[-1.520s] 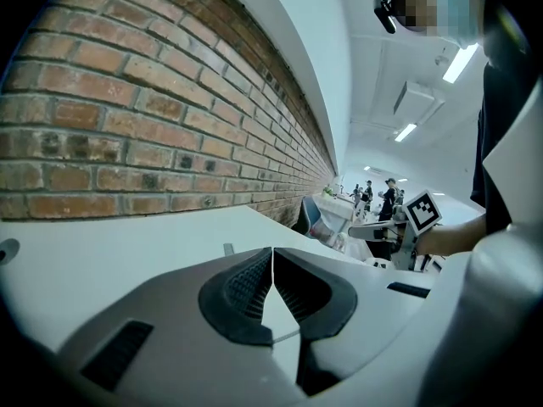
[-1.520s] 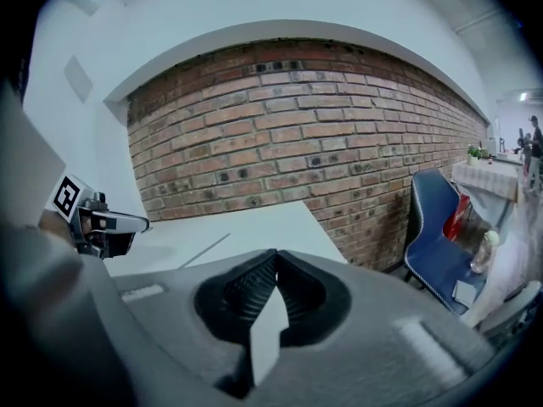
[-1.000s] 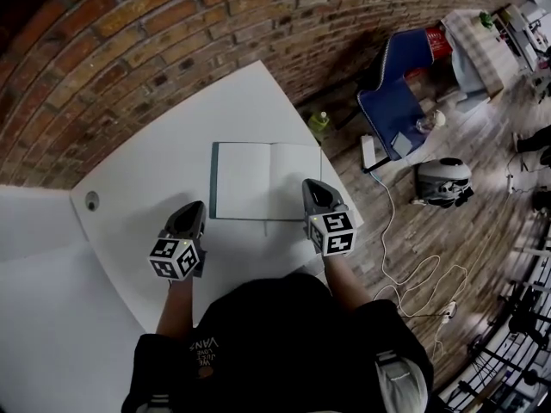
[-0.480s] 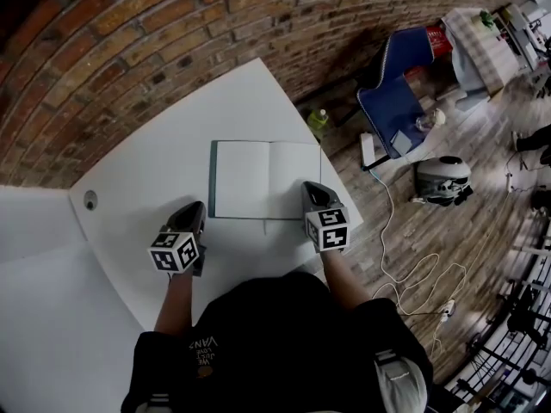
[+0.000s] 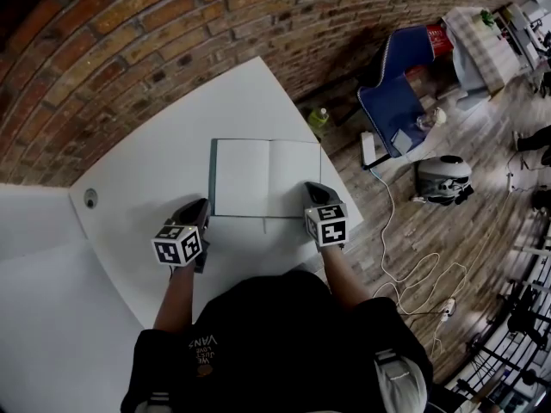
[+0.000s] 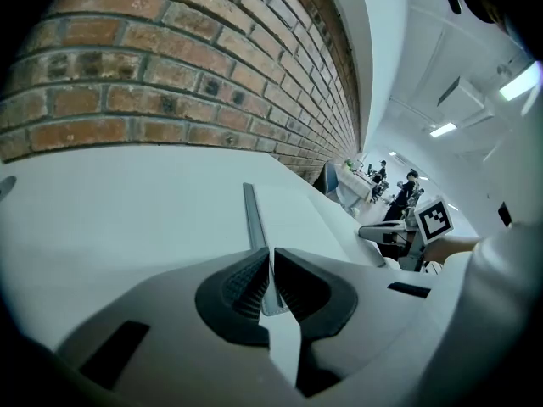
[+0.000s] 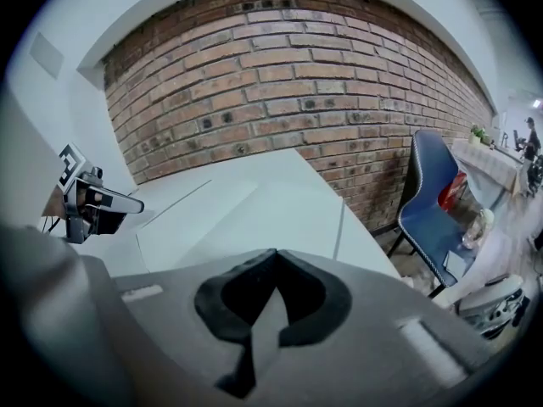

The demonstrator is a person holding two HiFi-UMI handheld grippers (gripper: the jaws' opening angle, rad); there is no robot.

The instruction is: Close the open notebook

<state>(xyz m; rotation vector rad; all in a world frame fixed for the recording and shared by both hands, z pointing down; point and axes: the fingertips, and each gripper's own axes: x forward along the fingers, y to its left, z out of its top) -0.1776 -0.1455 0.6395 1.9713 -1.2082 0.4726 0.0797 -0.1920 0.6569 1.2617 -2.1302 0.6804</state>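
The open notebook (image 5: 267,177) lies flat on the white table (image 5: 155,170), white pages up, with a teal cover edge along its left side. My left gripper (image 5: 203,205) hovers just off the notebook's near left corner, shut with nothing between its jaws. In the left gripper view, the left gripper (image 6: 271,261) points along the teal cover edge (image 6: 252,214). My right gripper (image 5: 315,188) is over the notebook's near right corner. In the right gripper view, the right gripper (image 7: 273,261) is shut and empty, with the notebook pages (image 7: 254,206) ahead.
A brick wall (image 5: 172,33) runs behind the table. A round grommet (image 5: 91,200) sits near the table's left edge. Off the right edge are a green bottle (image 5: 319,123), a blue chair (image 5: 396,93), a grey bag (image 5: 444,181) and cables on the wooden floor.
Both grippers have sunk a little toward the table at the notebook's near corners. The notebook has not moved.
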